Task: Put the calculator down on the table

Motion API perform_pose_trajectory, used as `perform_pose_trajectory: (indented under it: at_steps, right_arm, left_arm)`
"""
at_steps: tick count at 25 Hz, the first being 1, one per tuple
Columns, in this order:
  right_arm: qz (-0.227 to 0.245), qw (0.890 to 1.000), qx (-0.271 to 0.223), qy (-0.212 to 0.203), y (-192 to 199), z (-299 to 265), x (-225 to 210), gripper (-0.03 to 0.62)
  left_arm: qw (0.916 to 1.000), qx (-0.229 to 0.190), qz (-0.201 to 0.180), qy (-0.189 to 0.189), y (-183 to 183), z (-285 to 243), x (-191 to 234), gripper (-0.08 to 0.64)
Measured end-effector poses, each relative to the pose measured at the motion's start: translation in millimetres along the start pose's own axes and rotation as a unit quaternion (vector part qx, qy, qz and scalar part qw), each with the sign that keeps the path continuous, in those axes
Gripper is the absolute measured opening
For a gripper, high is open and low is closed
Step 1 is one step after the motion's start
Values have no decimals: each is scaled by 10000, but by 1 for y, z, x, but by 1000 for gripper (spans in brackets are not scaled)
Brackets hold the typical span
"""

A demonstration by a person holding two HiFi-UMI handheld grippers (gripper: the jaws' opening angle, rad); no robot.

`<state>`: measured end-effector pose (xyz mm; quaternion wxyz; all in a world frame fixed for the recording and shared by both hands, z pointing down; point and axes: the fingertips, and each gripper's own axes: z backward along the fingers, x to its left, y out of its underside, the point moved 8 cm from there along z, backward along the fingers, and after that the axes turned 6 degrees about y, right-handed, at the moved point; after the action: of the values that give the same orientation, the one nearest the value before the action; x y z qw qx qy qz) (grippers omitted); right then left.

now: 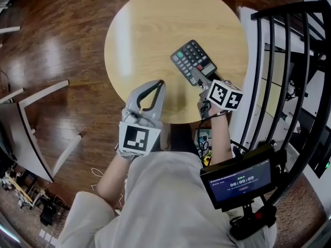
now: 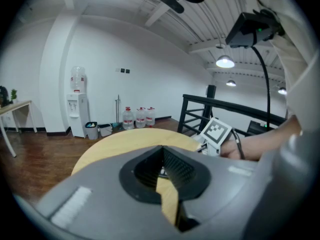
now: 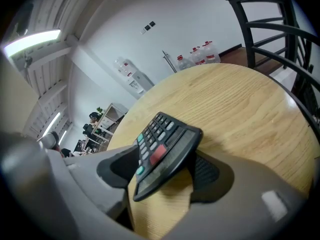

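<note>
Right gripper (image 3: 162,164) has its jaws spread wide and clamps nothing. The calculator (image 1: 193,62) lies loose between them on the round table (image 1: 155,30), seemingly slightly tilted. Left gripper (image 1: 160,82) is closed and empty at the near rim. Judgement: release step in hand. The next move calls for backing the right gripper straight out without nudging the calculator.

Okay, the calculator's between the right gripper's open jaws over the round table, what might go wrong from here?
The calculator sits tilted, apparently propped against one jaw of the right gripper, so backing out may drag or flip it. It lies toward the right side of the table; a nudge might push it toward that edge.
</note>
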<state>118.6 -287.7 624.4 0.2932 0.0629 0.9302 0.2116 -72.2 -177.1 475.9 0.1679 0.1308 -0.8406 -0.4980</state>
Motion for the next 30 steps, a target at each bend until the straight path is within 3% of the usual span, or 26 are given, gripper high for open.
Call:
perform_pose_trajectory:
  at_steps: [9,13,19,22,26,30]
  right_arm:
    - [-244,9996,-96,128,4,19,-3,299]
    - [-335,9990,-158,262,5,27,-9,298]
    - [-392,9981,-298,370,4,46,-16,295]
    - [-400,9966,-477,532,2,61,-17,242]
    - [-304,9916,-992,769,-7,83,-13,101]
    - [-120,9888,-1323,679,-16,93,2,77]
  left_arm:
    - [9999,15,-65,82,-2,1,1,6]
    - [9988,74,-389,294,1,-2,1,6]
    - [9983,-127,-448,343,-15,-7,-5,6]
    - [9972,-230,-573,414,-24,-8,-8,6]
    - [9955,-342,-735,496,-36,-8,-11,6]
    - [9925,-499,-959,563,-46,-6,-12,6]
